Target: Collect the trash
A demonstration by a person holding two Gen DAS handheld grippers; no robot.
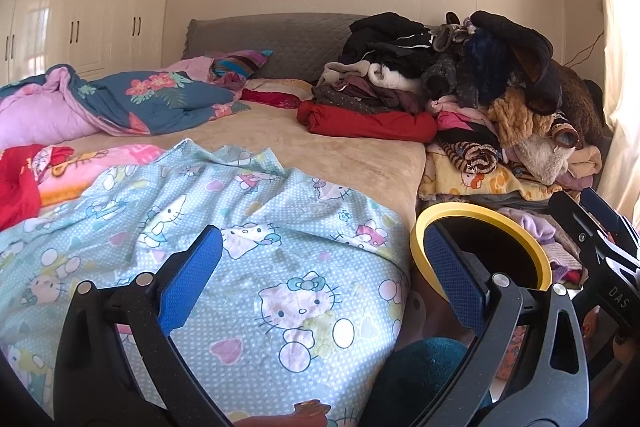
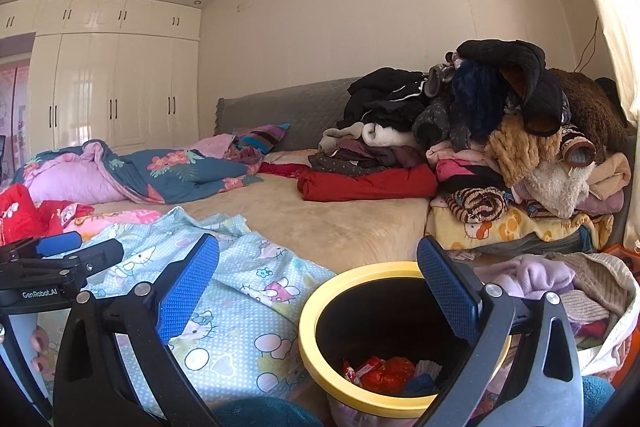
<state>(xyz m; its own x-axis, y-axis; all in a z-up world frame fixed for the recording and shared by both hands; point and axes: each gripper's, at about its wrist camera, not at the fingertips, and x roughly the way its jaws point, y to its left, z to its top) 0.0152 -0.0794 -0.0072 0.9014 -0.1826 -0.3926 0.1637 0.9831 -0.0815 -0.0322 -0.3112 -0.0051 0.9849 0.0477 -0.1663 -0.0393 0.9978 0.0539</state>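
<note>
A bin with a yellow rim [image 2: 310, 327] stands beside the bed, just below my right gripper [image 2: 318, 287]. That gripper is open with nothing between its blue pads [image 2: 188, 287], and its right finger hangs over the bin's mouth. Red wrappers [image 2: 382, 373] and other scraps lie at the bottom of the bin. My left gripper [image 1: 322, 275] is open and empty above the Hello Kitty sheet [image 1: 240, 227]. The bin's rim [image 1: 480, 213] sits just behind its right finger. The left gripper [image 2: 100, 247] also shows at the left edge of the right wrist view, and the right gripper [image 1: 582, 203] at the right edge of the left wrist view.
A beige bed [image 2: 340, 223] carries a floral quilt [image 2: 168, 171] at the left and a tall heap of clothes [image 2: 500, 131] at the right. More clothes [image 2: 560, 279] lie right of the bin. White wardrobes [image 2: 112, 87] line the far left wall. A hand [image 2: 38, 343] holds the left gripper.
</note>
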